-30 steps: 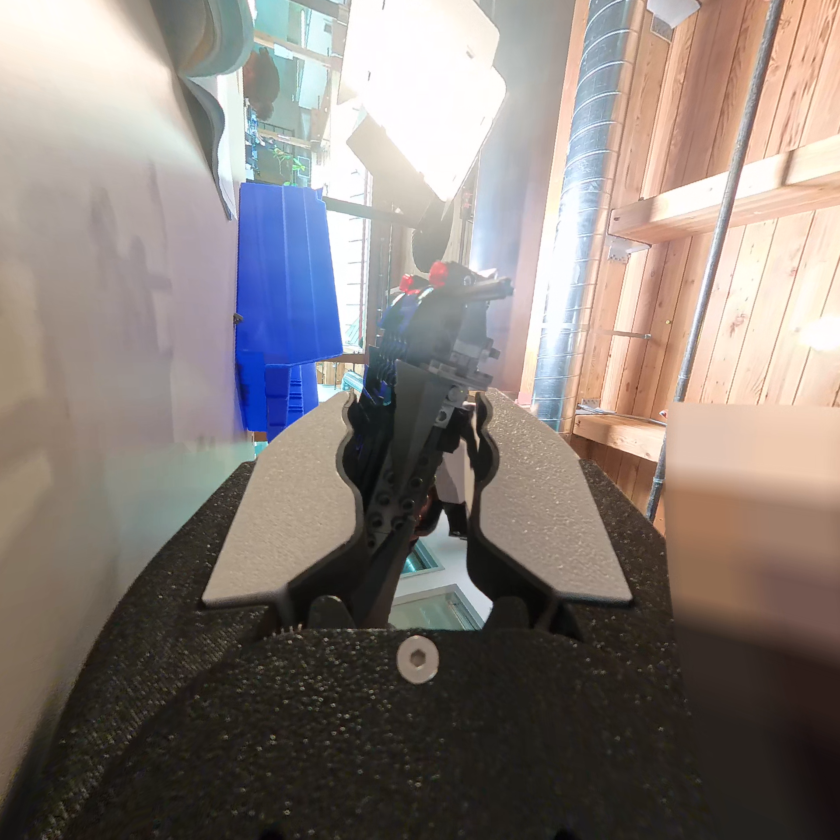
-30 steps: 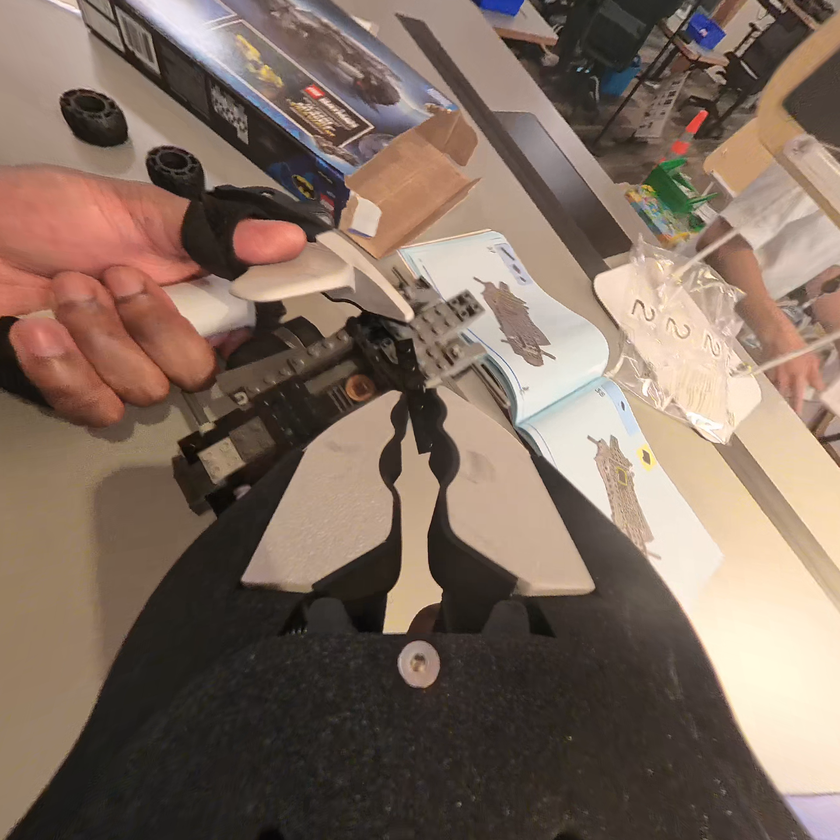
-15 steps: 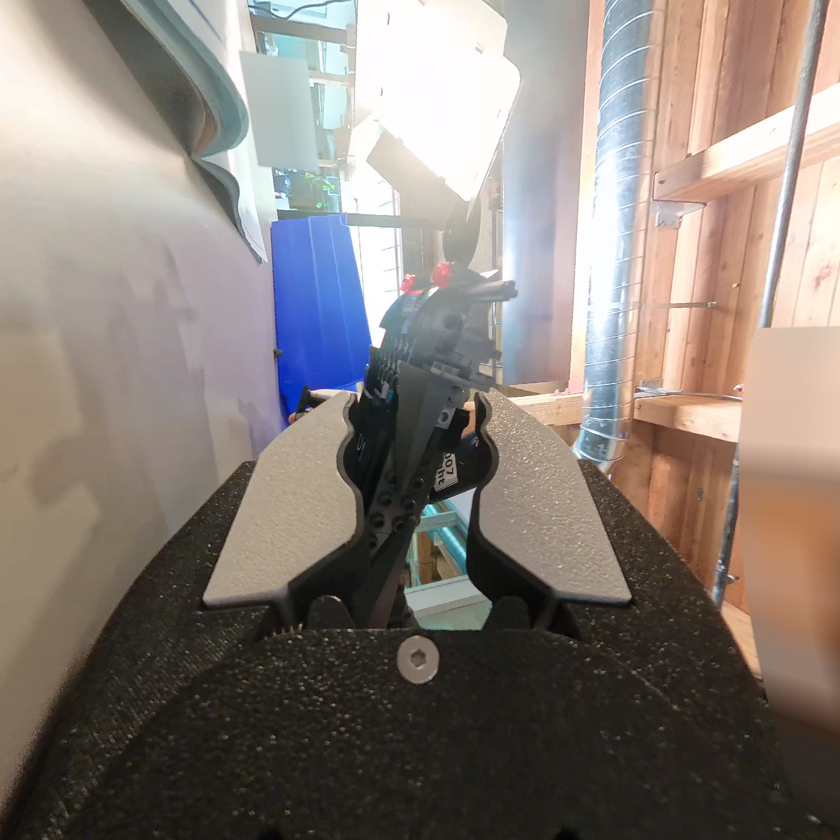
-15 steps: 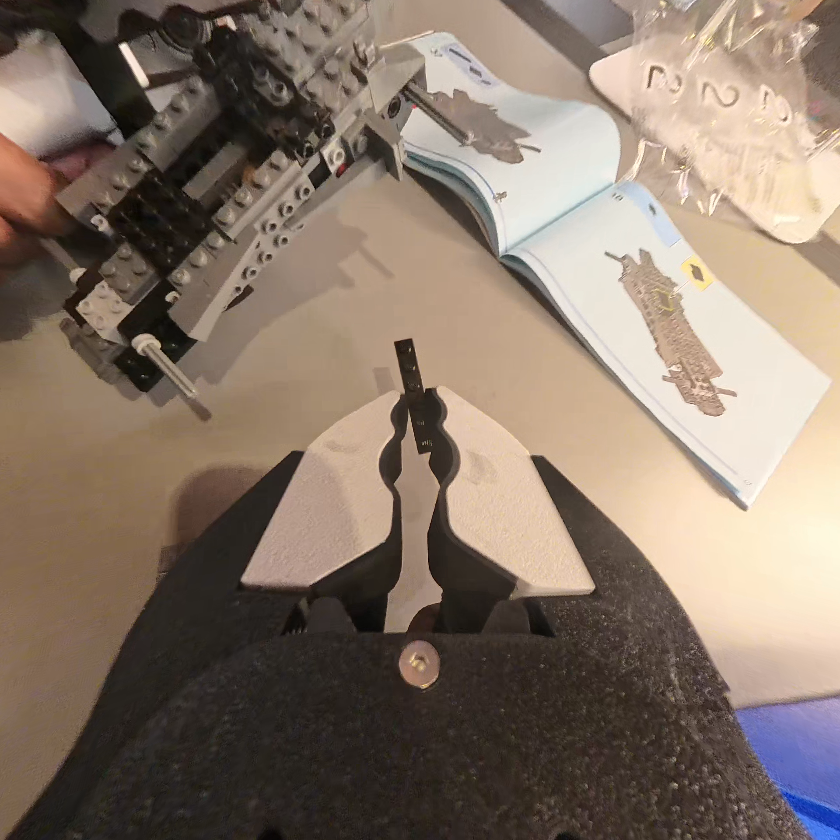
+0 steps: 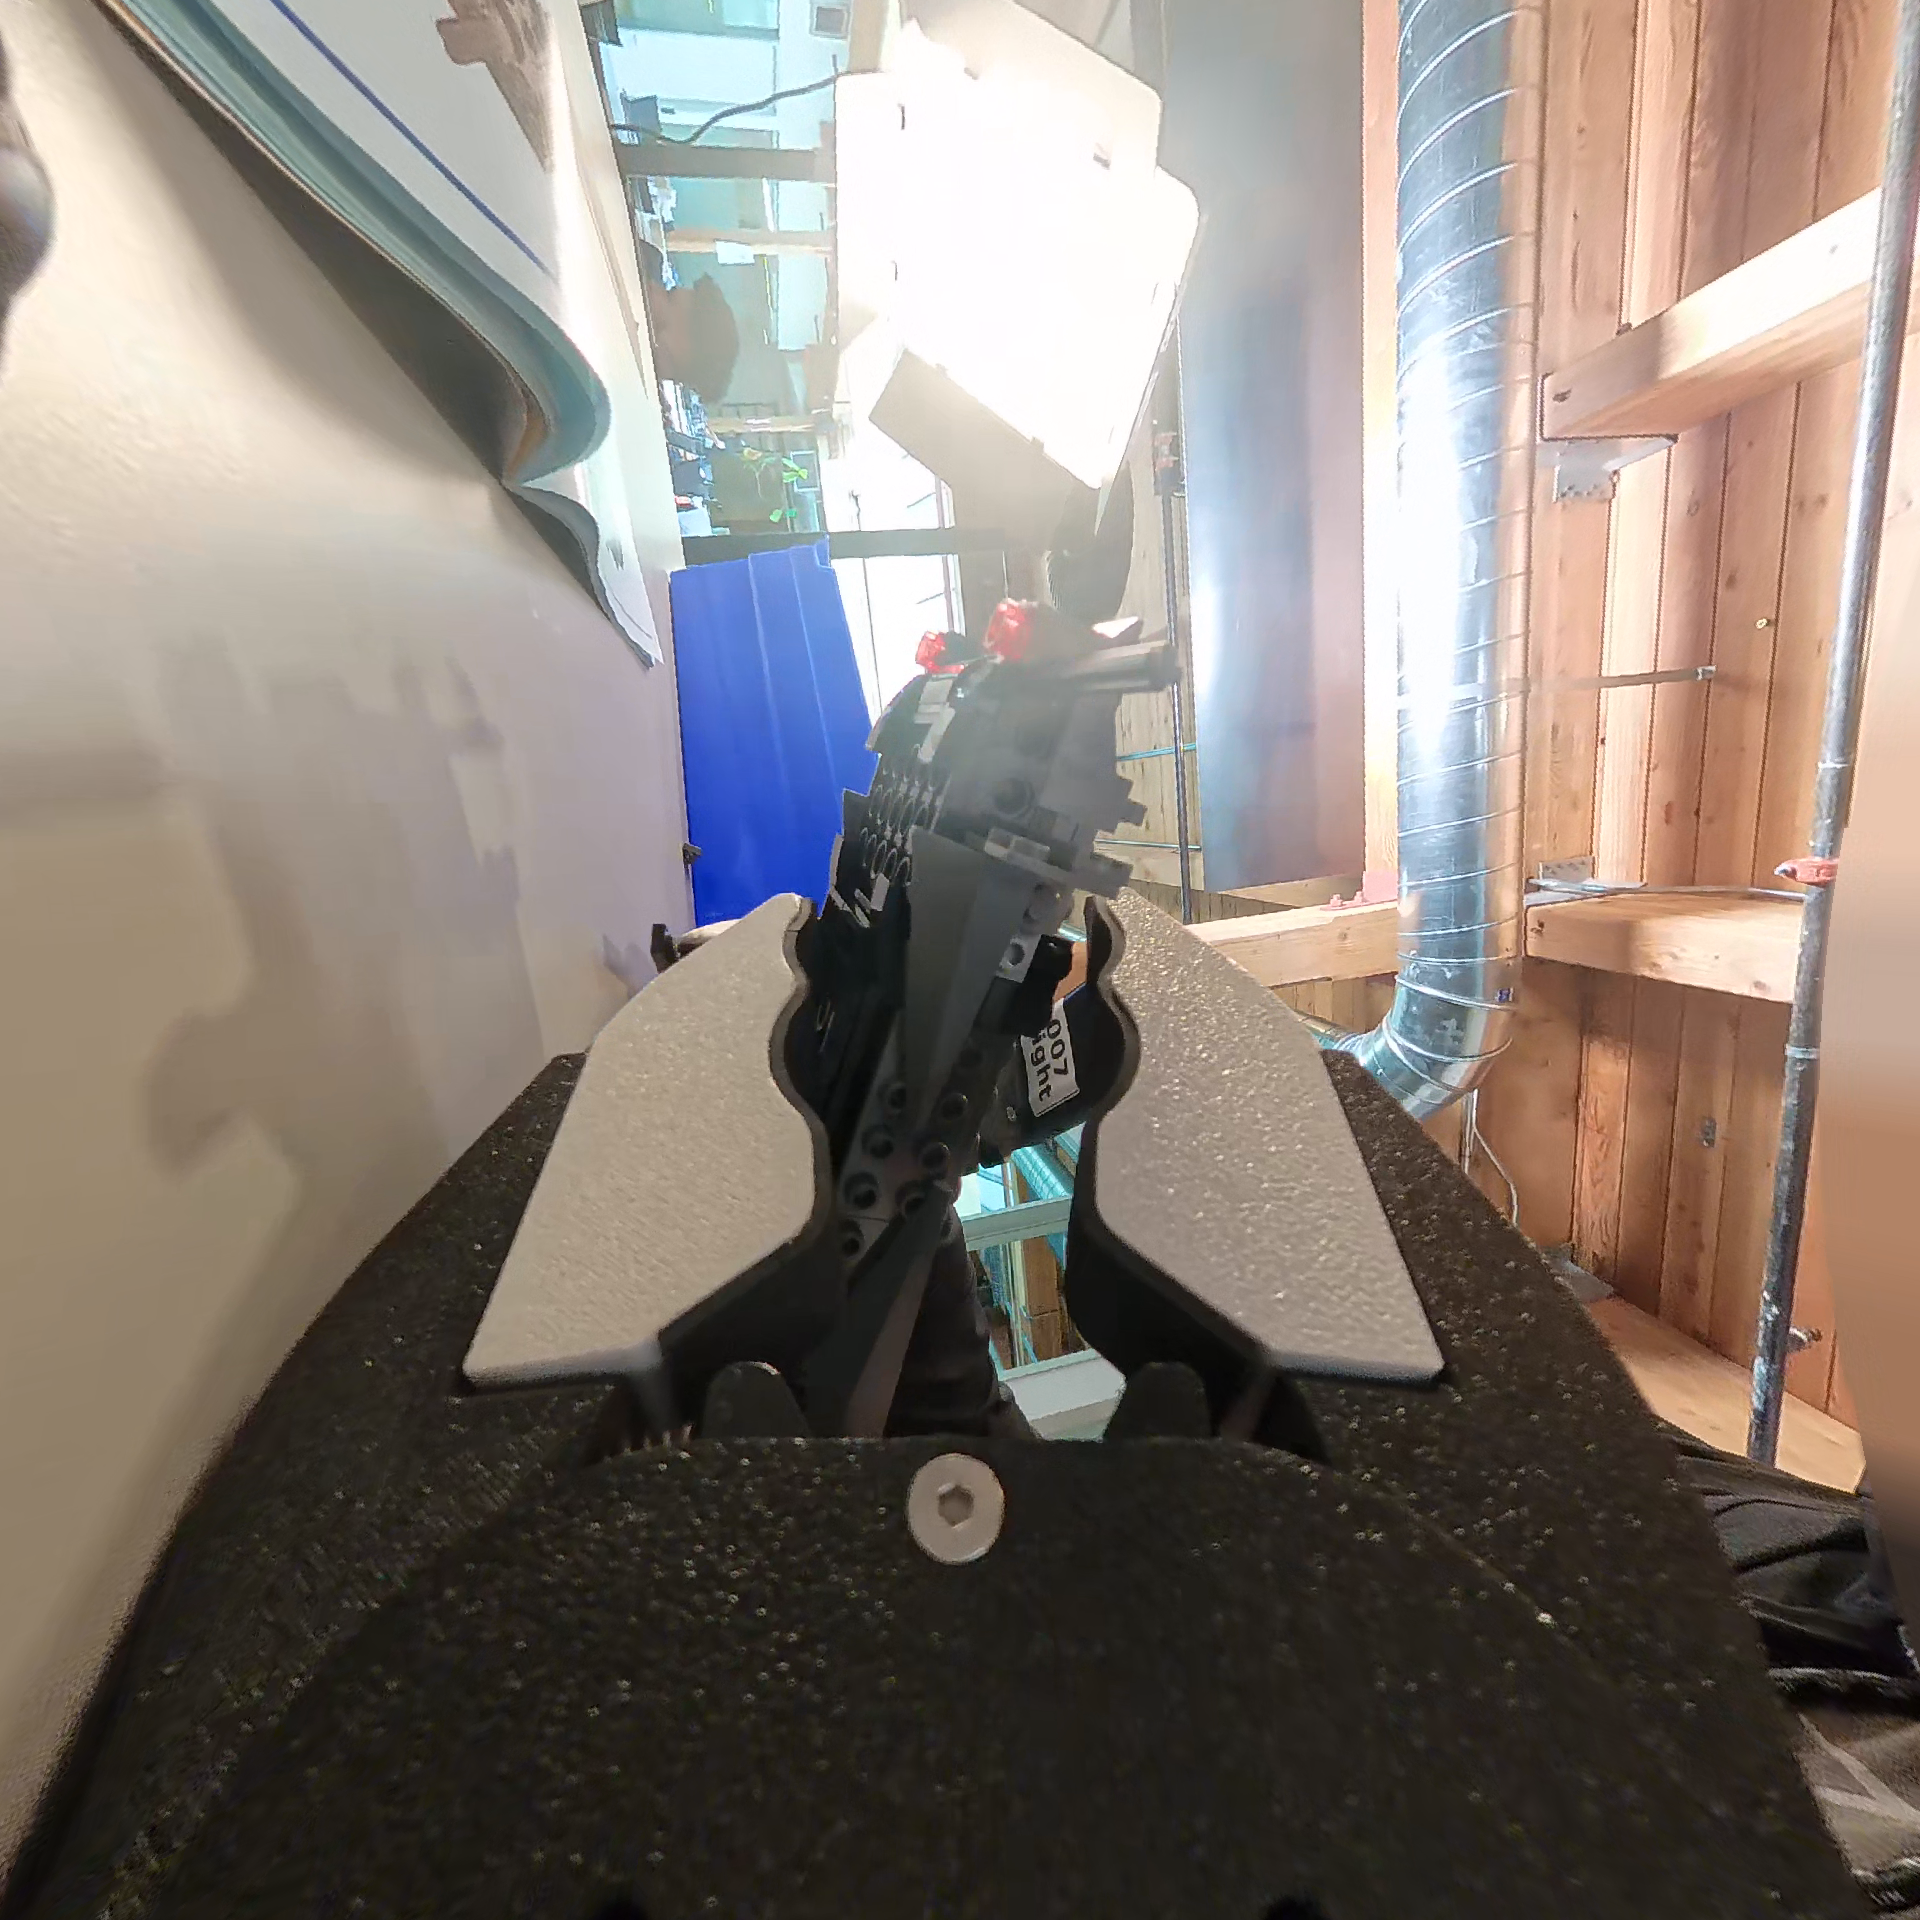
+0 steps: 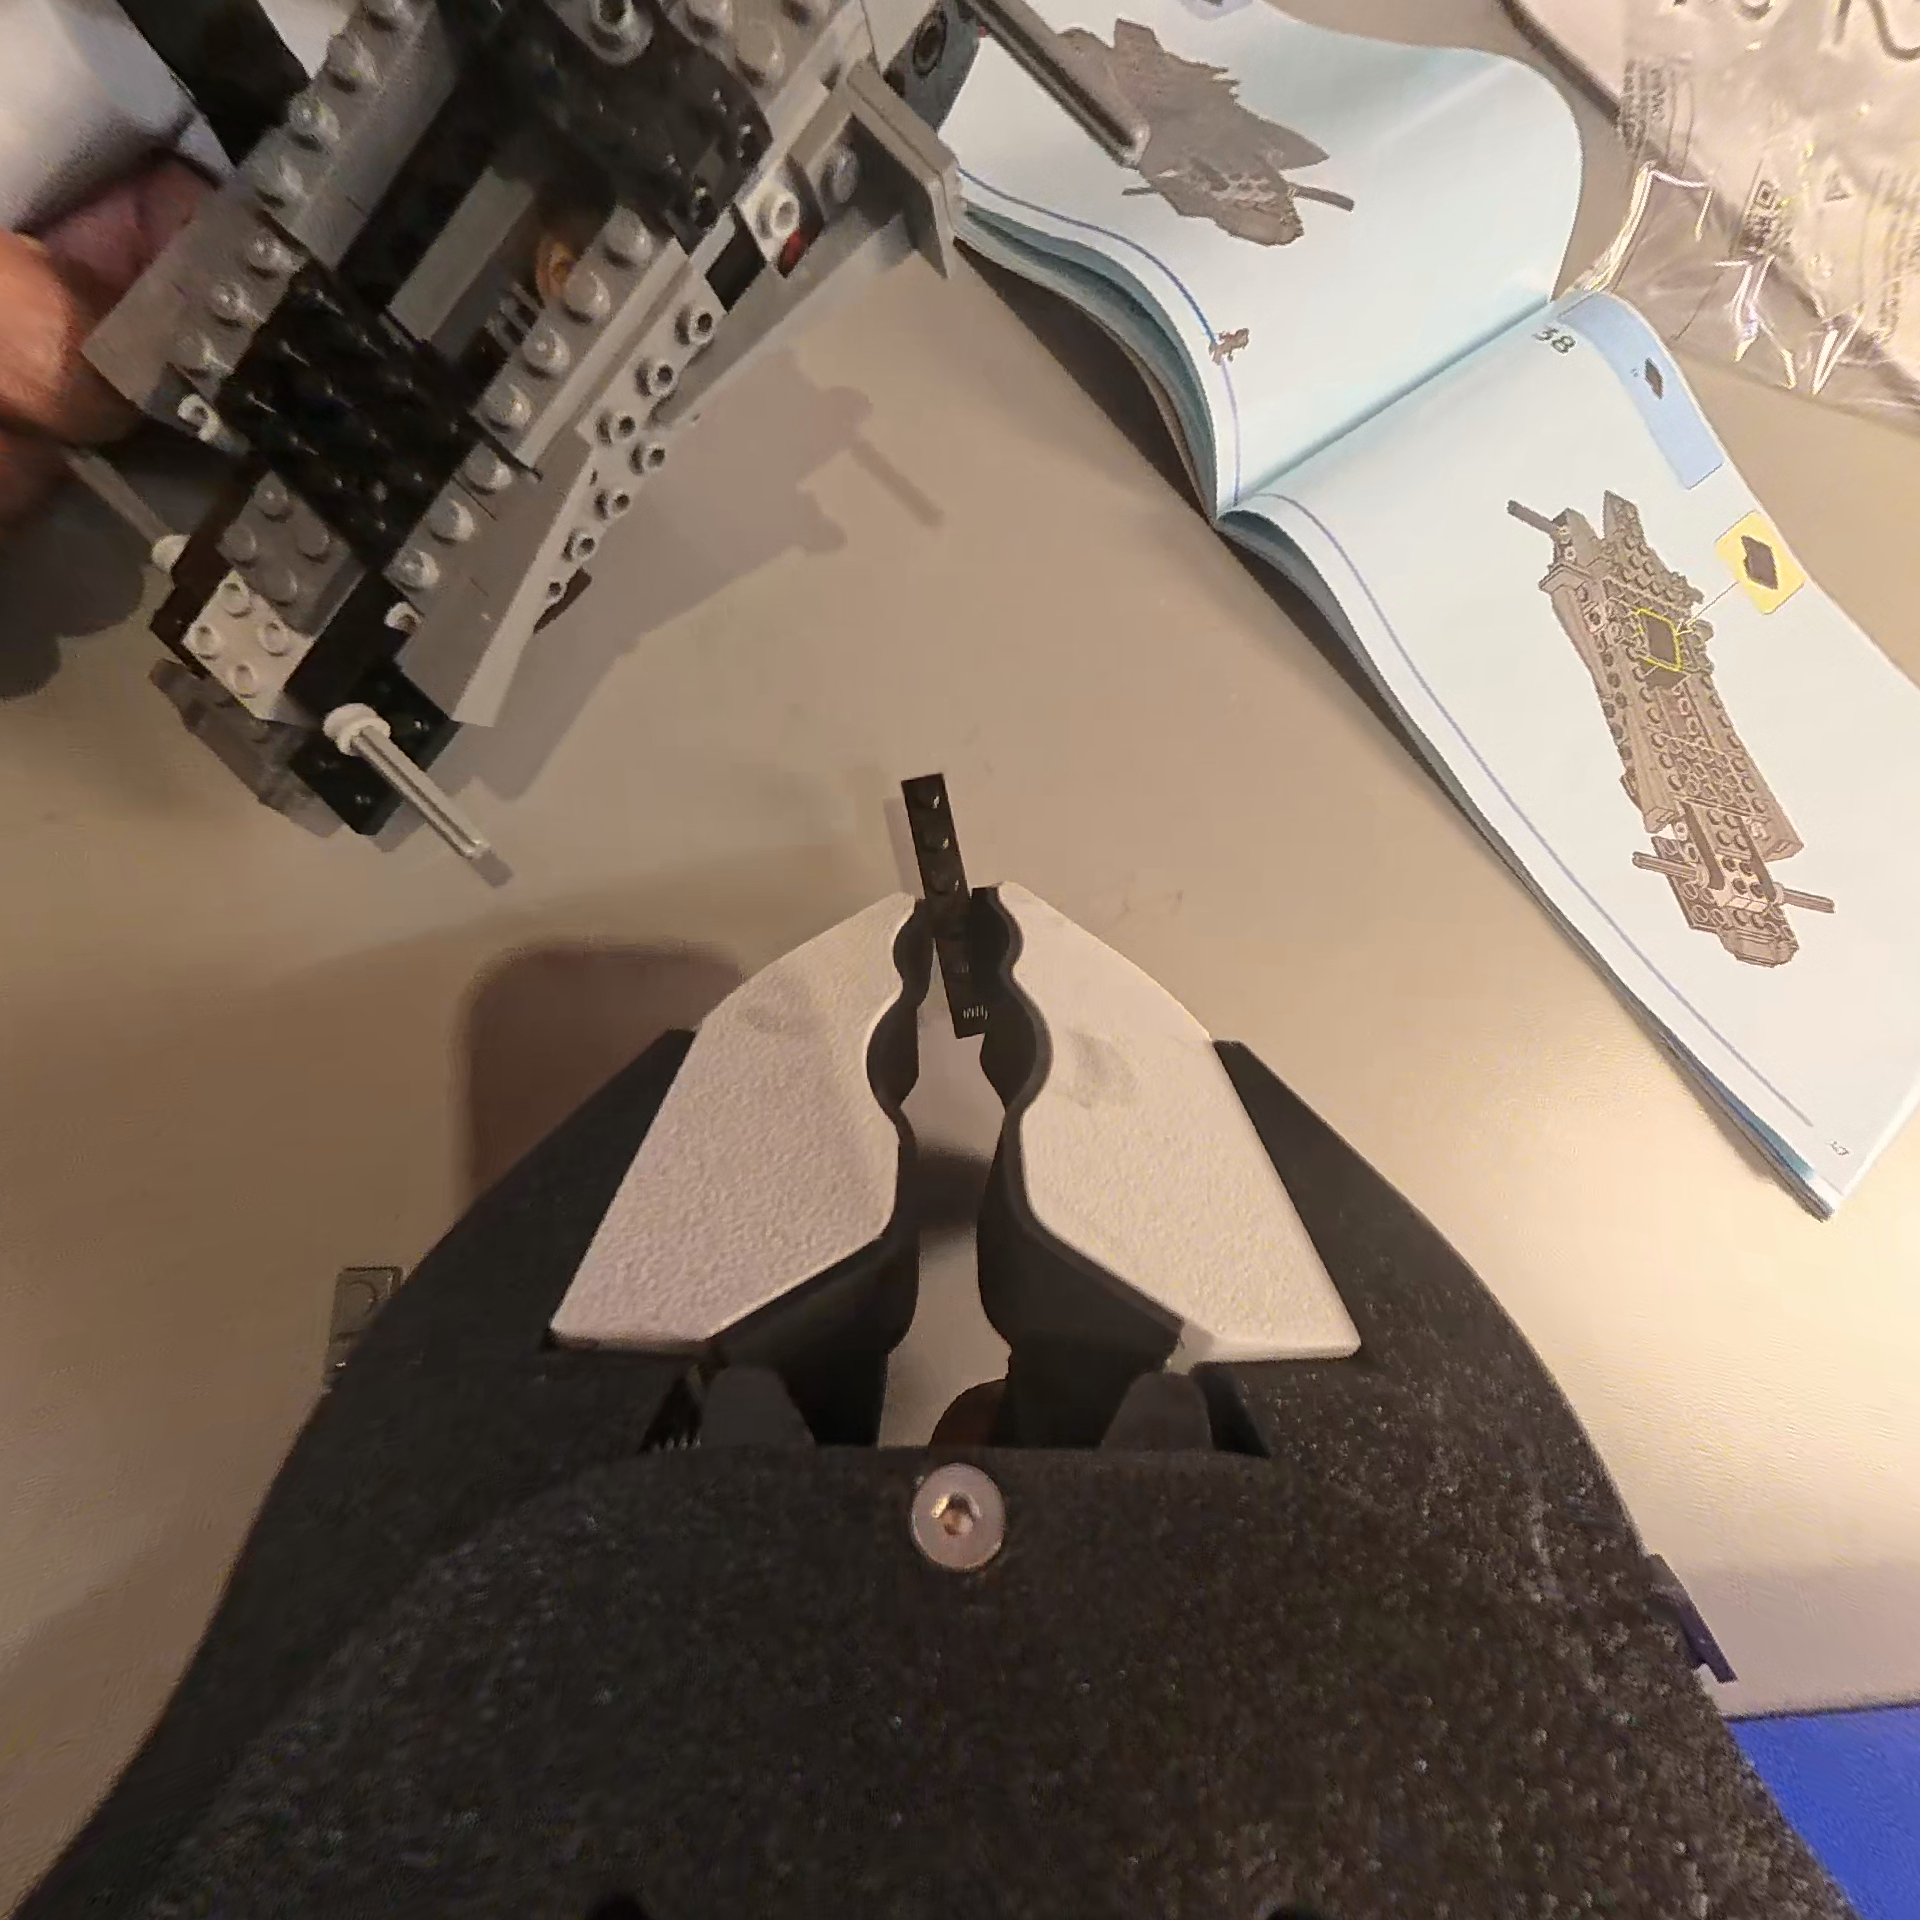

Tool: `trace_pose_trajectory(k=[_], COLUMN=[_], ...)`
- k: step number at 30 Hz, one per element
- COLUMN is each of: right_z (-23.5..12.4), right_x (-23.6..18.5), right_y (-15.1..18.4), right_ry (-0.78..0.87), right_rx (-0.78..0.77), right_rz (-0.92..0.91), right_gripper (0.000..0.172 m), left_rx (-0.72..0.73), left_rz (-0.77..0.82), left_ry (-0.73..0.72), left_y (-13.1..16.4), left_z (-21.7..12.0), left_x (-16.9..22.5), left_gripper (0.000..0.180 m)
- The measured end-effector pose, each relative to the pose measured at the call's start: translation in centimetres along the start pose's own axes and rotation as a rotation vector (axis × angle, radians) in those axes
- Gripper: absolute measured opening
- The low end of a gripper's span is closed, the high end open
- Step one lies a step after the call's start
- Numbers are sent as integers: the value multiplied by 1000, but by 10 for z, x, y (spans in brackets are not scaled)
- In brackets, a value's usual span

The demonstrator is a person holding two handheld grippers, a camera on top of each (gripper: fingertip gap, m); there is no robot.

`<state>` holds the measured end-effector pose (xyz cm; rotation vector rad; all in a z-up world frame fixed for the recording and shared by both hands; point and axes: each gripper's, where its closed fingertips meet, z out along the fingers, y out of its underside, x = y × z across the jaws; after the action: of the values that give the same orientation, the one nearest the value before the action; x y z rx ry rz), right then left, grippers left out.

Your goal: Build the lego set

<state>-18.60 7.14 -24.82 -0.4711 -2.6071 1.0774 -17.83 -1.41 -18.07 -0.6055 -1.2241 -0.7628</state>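
The left gripper (image 5: pixel 951 914) is clamped on a black and dark grey toy-brick vehicle model (image 5: pixel 977 831), its two grey textured fingers (image 5: pixel 686 1091) spread wide with the model's tapered end wedged between them. In the right wrist view the same model (image 6: pixel 436 343) hangs above the beige tabletop (image 6: pixel 727 675), with a thin grey axle (image 6: pixel 416 790) jutting from its near end and part of a person's hand (image 6: pixel 42 343) at its far side. The left gripper itself is hidden behind the model in that view.

The right gripper (image 6: pixel 956 904) is nearly closed on a narrow black studded brick plate (image 6: pixel 940 862), pinched at the fingertips so that most of its length pokes out forward. It sits apart from the model, with bare table between them.

Right of the plate lies an open light-blue instruction booklet (image 6: pixel 1455 436) showing printed drawings of the build and a page number (too distorted to trust). A crinkled clear plastic bag (image 6: pixel 1787 156) is cut off at the top right corner. A small grey brick (image 6: pixel 364 1294) peeks out beside the right gripper's body, mostly hidden.

In the left wrist view a white sticker with black print (image 5: pixel 1049 1060) shows between the fingers, partly covered. Behind stand a blue plastic bin (image 5: pixel 769 727), a ribbed silver duct (image 5: pixel 1455 520) and wooden wall planks (image 5: pixel 1714 623). Glare washes out the upper middle.
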Motion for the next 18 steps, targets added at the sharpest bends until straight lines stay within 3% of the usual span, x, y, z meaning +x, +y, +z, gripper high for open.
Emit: trace_pose_trajectory(k=[18], right_z=[3], right_x=[-2], right_y=[3], right_ry=[-6], right_rx=[-30], right_rz=[-15], right_gripper=[7], left_rx=[-9], left_rz=[-19], left_ry=[11], left_y=[1], left_z=[-1], left_x=[0], left_gripper=[52])
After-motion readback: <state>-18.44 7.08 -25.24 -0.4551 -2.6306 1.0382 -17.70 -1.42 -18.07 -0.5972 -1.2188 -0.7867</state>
